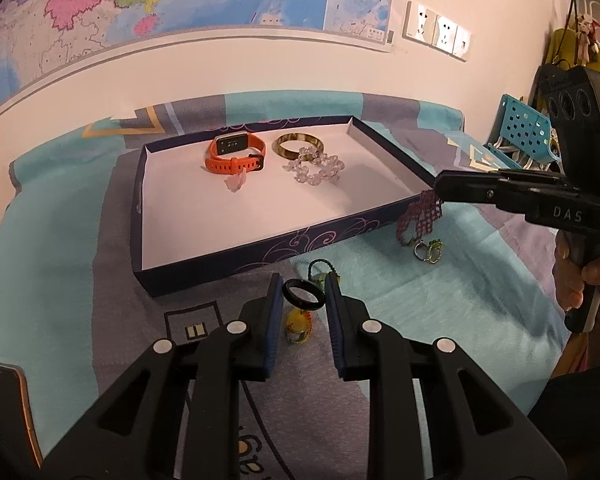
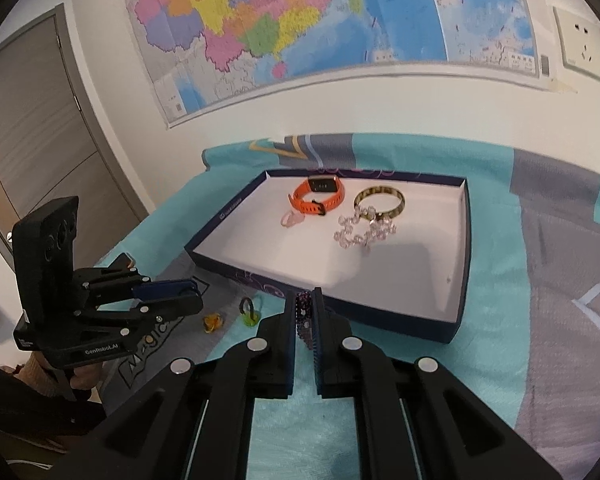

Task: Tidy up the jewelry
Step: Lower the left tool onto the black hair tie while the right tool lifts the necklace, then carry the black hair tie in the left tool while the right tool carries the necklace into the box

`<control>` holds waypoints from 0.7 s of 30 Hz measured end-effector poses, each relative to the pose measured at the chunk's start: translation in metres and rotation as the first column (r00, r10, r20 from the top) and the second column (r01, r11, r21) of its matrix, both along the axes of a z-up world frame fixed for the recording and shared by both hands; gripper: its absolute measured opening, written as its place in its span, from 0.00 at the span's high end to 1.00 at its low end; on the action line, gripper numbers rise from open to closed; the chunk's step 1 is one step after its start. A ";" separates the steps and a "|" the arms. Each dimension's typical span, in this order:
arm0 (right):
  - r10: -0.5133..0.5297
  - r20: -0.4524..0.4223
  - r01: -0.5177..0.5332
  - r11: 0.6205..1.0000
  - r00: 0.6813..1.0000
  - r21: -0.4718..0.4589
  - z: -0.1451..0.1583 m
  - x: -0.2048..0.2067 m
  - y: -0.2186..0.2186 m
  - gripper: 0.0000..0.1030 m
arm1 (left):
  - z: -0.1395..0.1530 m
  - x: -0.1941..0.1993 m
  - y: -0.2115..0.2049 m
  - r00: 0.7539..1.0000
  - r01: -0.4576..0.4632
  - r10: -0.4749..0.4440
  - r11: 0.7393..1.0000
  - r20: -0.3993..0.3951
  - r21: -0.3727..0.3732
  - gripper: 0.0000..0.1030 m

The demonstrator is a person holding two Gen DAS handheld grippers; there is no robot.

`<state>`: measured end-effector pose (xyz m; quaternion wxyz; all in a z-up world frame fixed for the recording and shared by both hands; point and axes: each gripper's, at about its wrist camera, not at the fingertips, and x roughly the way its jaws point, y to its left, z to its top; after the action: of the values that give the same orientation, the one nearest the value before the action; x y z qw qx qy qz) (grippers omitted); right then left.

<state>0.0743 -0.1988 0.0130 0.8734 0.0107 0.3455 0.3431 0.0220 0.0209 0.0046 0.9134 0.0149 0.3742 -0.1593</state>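
A dark blue box lid [image 1: 236, 252] [image 2: 384, 316] with a white floor holds an orange watch [image 1: 236, 152] [image 2: 318, 196], a gold bangle [image 1: 298, 145] [image 2: 379, 199], a clear bead bracelet [image 1: 316, 168] [image 2: 362, 228] and a small pink piece [image 1: 236, 182] [image 2: 291, 219]. My left gripper [image 1: 302, 294] [image 2: 188, 294] is shut on a black ring [image 1: 303, 295], held above the cloth in front of the box. My right gripper [image 2: 303, 304] [image 1: 436, 190] is shut on a purple beaded bracelet [image 1: 420, 216] [image 2: 303, 316] that hangs by the box's near right corner.
Green rings [image 1: 430, 250] lie on the teal and grey cloth [image 1: 440, 300] right of the box. A green bead ring [image 1: 320, 270] [image 2: 250, 312] and a yellow ring [image 1: 298, 326] [image 2: 214, 322] lie under my left gripper. A blue perforated basket [image 1: 520, 132] stands far right.
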 end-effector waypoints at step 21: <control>-0.013 0.027 0.012 1.000 1.000 0.023 0.012 -0.002 -0.004 0.94 | 0.010 -0.002 -0.005 1.000 0.006 -0.006 1.000 0.029 -0.006 0.79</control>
<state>0.0725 -0.2027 0.0246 0.8800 0.0181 0.3294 0.3418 0.0196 0.0164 0.0143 0.9183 0.0154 0.3606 -0.1628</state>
